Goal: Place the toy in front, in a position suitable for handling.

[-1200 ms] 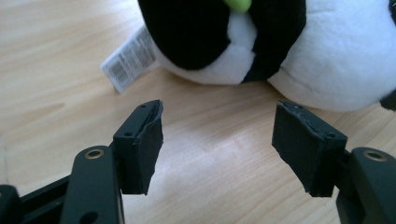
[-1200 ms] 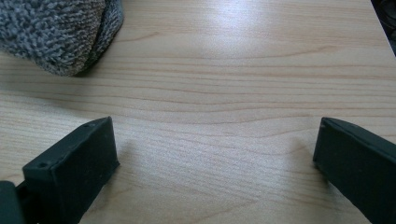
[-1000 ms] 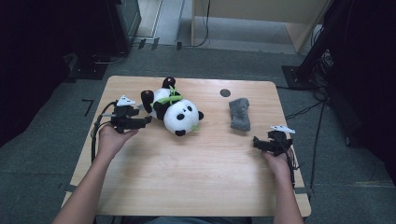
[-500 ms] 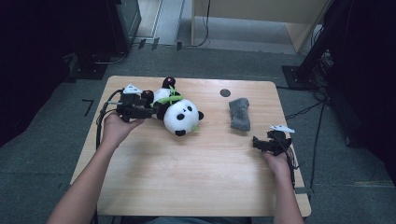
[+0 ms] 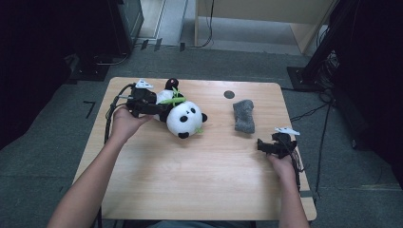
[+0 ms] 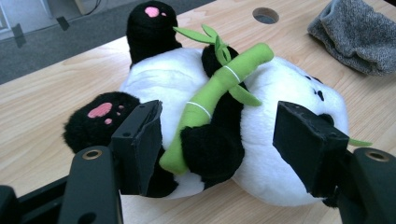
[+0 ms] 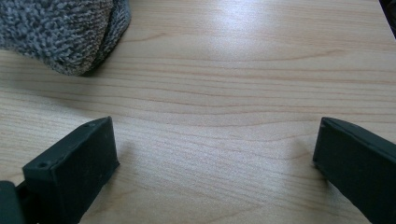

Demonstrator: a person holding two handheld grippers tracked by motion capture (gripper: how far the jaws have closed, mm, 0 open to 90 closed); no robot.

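Left gripper [image 5: 159, 108] at the plush panda [image 5: 183, 116], jaws wide around its body.

Lying on its back at the far left of the table [image 5: 190, 190], green bamboo stalk [image 6: 212, 95] across the belly; jaws astride the midsection, pads seemingly just short of the fur, though hard to judge. Right gripper [image 5: 263, 145] resting near the right edge, jaws spread wide over bare wood, just beside the grey cloth [image 5: 244, 115].
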